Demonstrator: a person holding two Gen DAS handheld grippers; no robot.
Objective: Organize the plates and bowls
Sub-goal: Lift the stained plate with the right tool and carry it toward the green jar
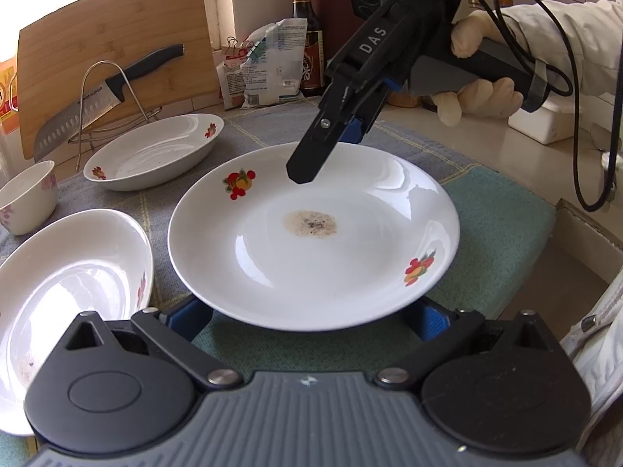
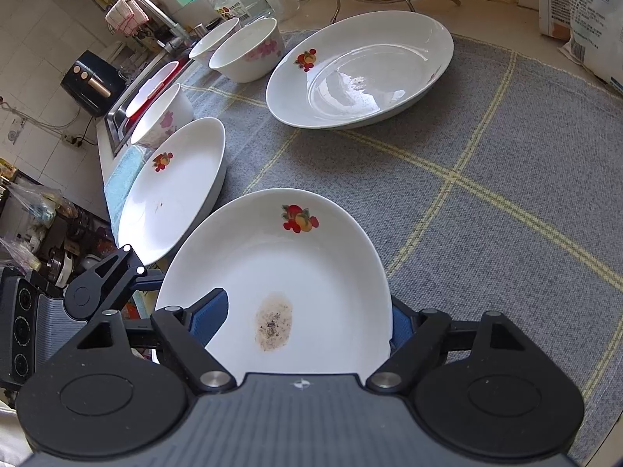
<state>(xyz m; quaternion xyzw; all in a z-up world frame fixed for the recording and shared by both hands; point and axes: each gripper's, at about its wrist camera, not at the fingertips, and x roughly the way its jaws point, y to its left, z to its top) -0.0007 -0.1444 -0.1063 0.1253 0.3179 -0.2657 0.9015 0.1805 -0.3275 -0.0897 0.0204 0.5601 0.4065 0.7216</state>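
Observation:
A white plate (image 1: 311, 272) with fruit decals and a brown stain in its middle lies over the green cloth (image 1: 494, 225). My right gripper (image 1: 327, 151) reaches in from the upper right, rolled on its side. It is shut on the plate's far rim, one finger on the inner face and the blue pad beneath. In the right wrist view the plate (image 2: 311, 264) fills the gap of the right gripper (image 2: 307, 311). My left gripper (image 1: 309, 317) has its fingers wide apart, with the tips hidden under the plate's near edge. From the right wrist, the left gripper (image 2: 117, 292) shows at the plate's left side.
A deep plate (image 1: 155, 151) and another plate (image 1: 70, 280) sit on the grey mat (image 2: 486, 194), with bowls (image 2: 249, 54) towards the sink (image 2: 120, 116). Behind are a knife on a wire rack (image 1: 97, 97), a cutting board (image 1: 117, 39), bags (image 1: 268, 66) and a bottle (image 1: 305, 19).

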